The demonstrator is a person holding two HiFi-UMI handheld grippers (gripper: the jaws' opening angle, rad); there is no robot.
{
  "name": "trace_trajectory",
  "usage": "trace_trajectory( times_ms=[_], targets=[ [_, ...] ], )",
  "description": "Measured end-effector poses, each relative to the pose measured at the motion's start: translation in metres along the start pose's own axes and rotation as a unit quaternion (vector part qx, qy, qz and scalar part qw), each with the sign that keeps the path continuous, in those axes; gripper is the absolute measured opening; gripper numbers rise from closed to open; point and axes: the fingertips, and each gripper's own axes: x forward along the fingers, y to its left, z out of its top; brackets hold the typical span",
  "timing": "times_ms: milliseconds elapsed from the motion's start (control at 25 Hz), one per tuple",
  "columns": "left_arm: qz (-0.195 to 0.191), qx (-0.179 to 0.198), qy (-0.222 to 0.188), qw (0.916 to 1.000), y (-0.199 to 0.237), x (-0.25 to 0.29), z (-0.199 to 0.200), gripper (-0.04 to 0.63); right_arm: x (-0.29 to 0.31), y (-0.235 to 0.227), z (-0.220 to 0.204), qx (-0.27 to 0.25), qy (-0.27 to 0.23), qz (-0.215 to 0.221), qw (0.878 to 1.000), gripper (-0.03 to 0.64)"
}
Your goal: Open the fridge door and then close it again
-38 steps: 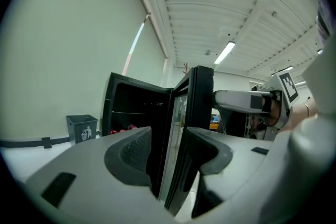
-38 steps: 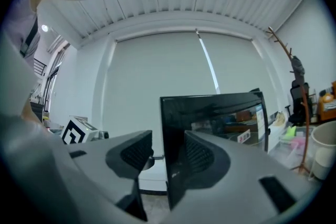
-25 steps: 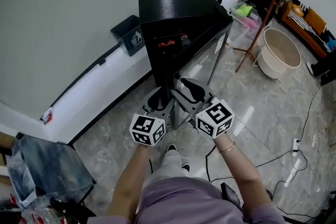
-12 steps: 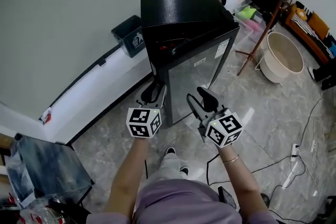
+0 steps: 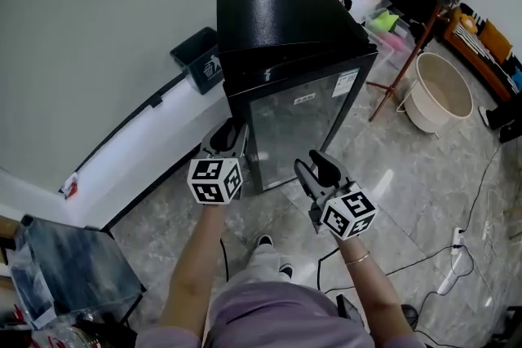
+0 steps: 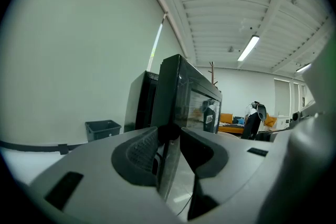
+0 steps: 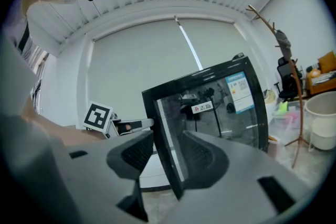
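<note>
Fridge door (image 5: 303,122) shut flush; right gripper (image 5: 314,164) clear before it.

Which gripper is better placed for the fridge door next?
Left, likely: the left gripper is at the fridge door's left edge, its fingers just closing, that edge in line between them; the right gripper hangs back.

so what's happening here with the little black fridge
A person stands in front of the fridge with a gripper in each hand. The fridge door is shut or very nearly so. The left gripper is at the door's free edge, which sits between its jaws. They have just been closing, though whether they pinch the edge is unclear. The right gripper is held back from the door, jaws apart and empty.
</note>
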Motion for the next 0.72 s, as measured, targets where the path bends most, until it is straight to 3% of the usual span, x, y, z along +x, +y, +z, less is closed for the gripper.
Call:
trace_trajectory(
  times_ms=[720],
  targets=[
    [-0.001,-0.026,-0.006,0.9996,0.047,0.056,0.014,0.118,0.025,-0.034,-0.008,0.033,0.009,-0.03,0.999,0.167]
  ],
)
